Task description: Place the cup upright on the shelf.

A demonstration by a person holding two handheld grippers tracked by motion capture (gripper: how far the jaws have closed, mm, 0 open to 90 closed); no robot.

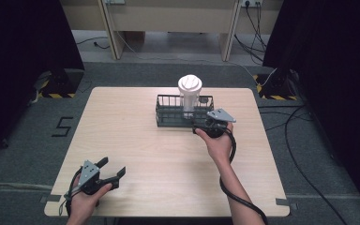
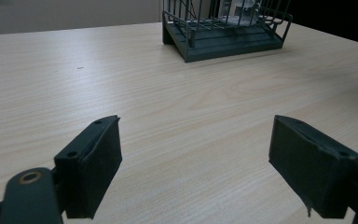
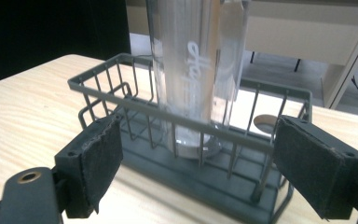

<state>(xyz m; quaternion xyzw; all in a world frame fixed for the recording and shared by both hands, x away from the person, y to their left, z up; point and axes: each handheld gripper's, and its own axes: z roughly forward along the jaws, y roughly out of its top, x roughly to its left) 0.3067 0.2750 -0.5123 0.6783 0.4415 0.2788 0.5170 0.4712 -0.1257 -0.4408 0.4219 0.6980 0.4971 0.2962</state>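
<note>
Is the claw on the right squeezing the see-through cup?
No, the right claw is wide open in front of the wire basket, and the clear cup stands inside untouched.

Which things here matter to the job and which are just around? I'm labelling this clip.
In the job:
- clear bottle, upright in the wire basket
- right claw, open at the basket's near side

Just around:
- left claw, open over bare table

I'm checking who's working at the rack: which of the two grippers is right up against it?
The right gripper, at the near side of the wire rack that holds the clear bottle, jaws open. The left gripper sits far back by the table's near edge.
</note>
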